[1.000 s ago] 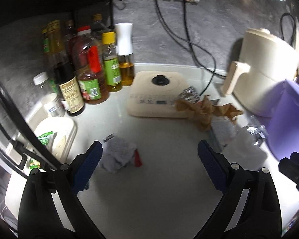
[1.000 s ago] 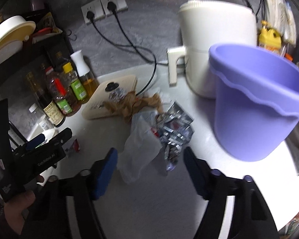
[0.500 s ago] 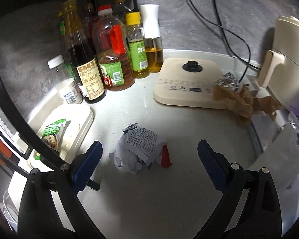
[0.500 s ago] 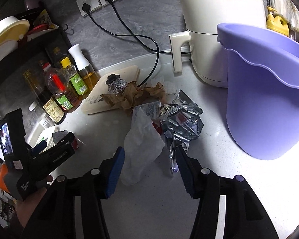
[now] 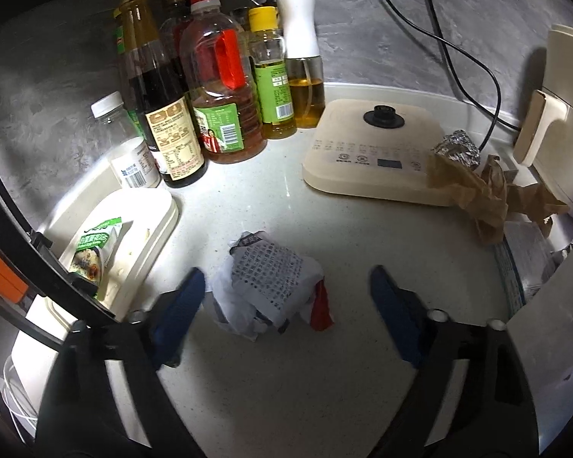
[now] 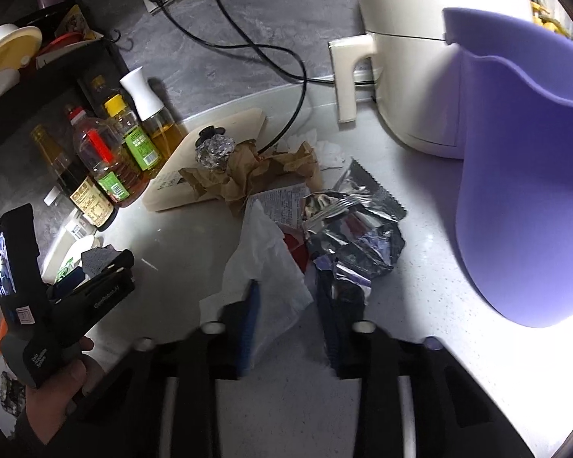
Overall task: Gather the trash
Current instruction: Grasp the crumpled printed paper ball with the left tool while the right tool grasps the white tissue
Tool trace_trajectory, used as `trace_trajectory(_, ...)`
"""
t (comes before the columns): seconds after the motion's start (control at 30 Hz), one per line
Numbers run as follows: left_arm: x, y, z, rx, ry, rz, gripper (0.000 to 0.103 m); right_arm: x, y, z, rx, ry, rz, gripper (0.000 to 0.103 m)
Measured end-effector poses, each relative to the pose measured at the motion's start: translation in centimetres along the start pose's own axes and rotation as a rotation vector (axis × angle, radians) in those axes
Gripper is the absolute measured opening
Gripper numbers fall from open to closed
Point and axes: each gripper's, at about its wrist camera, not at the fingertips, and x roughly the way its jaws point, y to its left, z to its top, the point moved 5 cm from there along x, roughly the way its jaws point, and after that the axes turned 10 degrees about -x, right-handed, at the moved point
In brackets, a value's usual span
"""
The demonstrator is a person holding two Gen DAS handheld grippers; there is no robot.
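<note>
In the left wrist view, the left gripper [image 5: 282, 294] has its blue fingers spread wide, with a crumpled printed paper wad [image 5: 271, 286] lying on the white counter [image 5: 286, 381] between them, close to the left finger and not pinched. A small red scrap [image 5: 321, 305] sticks out of the wad's right side. Only this view shows the white tray [image 5: 145, 229] to the left holding a green-labelled packet [image 5: 91, 252]. Farther back stand the sauce and oil bottles [image 5: 217, 87] and a flat cream appliance [image 5: 370, 149].

The right wrist view shows what the other barely catches. The right gripper [image 6: 290, 316] has its fingers partly apart, straddling the near edge of a white plastic bag [image 6: 263, 267]; whether they touch it is unclear. Just beside the bag lies a crumpled silver wrapper [image 6: 355, 236]. Beyond these sit brown crumpled paper [image 6: 248, 175] and a foil ball [image 6: 214, 149] at the appliance's edge. The purple bucket [image 6: 523, 191] stands at the right, in front of a cream air fryer [image 6: 408, 57]. The person's left hand [image 6: 57, 385] appears at the lower left, grasping the left tool.
</note>
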Motion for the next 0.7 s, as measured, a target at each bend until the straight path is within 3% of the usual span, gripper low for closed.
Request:
trace_trajectory(0.07, 0.3, -0.1, -0.3, -0.005, 0.028, -0.008, 0.049, 0.0, 0.2, 0.1, -0.007, 0.002, 0.014, 0.006)
trace_trajectory(0.17, 0.1, 0.2, -0.4, -0.031, 0.029, -0.019, 0.034, -0.6, 0.5, 0.2, -0.012, -0.013, 0.021, 0.003)
trace_trajectory(0.7, -4.8, -1.6, 1.3, -0.006, -0.049, -0.122, 0.029, -6.5, 1.3, 2.5, -0.026, -0.15, 0.036, 0.003)
